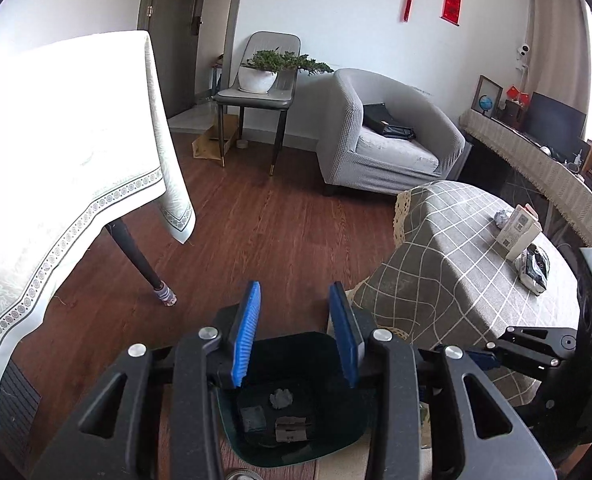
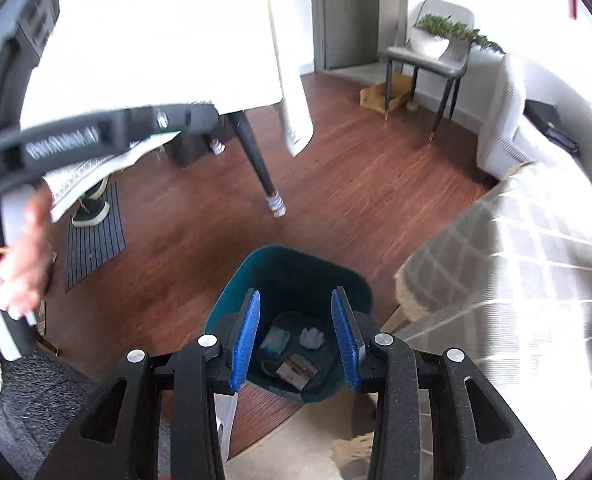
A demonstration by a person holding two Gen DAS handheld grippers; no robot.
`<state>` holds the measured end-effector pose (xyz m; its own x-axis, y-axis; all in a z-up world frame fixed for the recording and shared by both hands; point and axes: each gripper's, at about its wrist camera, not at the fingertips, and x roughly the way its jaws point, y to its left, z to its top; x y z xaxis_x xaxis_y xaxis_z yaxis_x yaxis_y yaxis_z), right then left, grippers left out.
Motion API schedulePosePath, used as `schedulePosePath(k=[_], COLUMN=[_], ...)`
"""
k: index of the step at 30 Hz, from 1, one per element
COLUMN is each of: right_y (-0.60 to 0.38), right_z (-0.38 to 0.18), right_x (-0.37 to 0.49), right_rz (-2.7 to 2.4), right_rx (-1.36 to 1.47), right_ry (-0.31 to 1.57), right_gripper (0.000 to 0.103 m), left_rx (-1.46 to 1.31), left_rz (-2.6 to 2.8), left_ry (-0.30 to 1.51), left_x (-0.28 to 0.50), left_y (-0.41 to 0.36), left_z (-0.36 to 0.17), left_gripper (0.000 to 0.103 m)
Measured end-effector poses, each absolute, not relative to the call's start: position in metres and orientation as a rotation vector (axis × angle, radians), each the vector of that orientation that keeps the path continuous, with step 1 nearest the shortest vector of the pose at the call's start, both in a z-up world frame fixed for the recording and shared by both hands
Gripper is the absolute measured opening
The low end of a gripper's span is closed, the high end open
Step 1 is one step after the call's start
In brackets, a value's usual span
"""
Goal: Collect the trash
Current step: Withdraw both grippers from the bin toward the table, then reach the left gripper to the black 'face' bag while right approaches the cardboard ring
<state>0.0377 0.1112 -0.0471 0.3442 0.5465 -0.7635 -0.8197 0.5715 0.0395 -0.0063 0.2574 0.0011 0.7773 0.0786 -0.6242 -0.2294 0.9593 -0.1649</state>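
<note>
A dark teal bin (image 2: 292,268) stands on the wooden floor beside a low table under a checked cloth (image 1: 447,248). Inside it lie a blue packet (image 2: 276,340), a crumpled white paper (image 2: 311,338) and a small box (image 2: 296,370). My right gripper (image 2: 296,292) hangs above the bin, open, nothing between its blue pads. My left gripper (image 1: 296,286) is also over the bin (image 1: 307,338), open and empty. On the low table sit a crumpled paper ball (image 1: 503,217), a small carton (image 1: 519,232) and a crumpled wrapper (image 1: 533,268).
A dining table with a white cloth (image 1: 76,160) and a dark leg (image 1: 140,256) stands left of the bin. Beyond are a grey armchair (image 1: 387,140) and a chair holding a potted plant (image 1: 258,80). A hand (image 2: 20,256) grips the left tool near a striped mat (image 2: 94,236).
</note>
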Motion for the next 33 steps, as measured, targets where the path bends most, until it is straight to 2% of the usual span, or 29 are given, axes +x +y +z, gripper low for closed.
schedulePosePath(k=[11,13,17,21,33], right_y=[0.030,0.016,-0.009,-0.027,-0.106], right_z=[-0.021,-0.016,-0.009,-0.005,0.004], right_x=[0.082,0.089,0.101,0.110,0.131], right_rz=[0.779,0.760,0.735,0.718,0.608], right_rx=[-0.305,-0.282,-0.253,-0.240,-0.161], right_ry=[0.764,0.753,0.736,0.724,0.694], right_gripper=[0.038,0.038,0.038,0.038,0.038], left_rx=[-0.177,-0.187,-0.210,-0.209,-0.093], left_rz=[0.076,0.058,0.024,-0.014,-0.157], left_ry=[0.658,0.653,0.640,0.631,0.646], left_x=[0.027,0.033,0.042,0.052,0.086], left_y=[0.201,0.192,0.178,0.158,0.067], left_z=[0.005,0.006,0.007,0.008,0.002], left_gripper=[0.057,0.064,0.066,0.073,0.078])
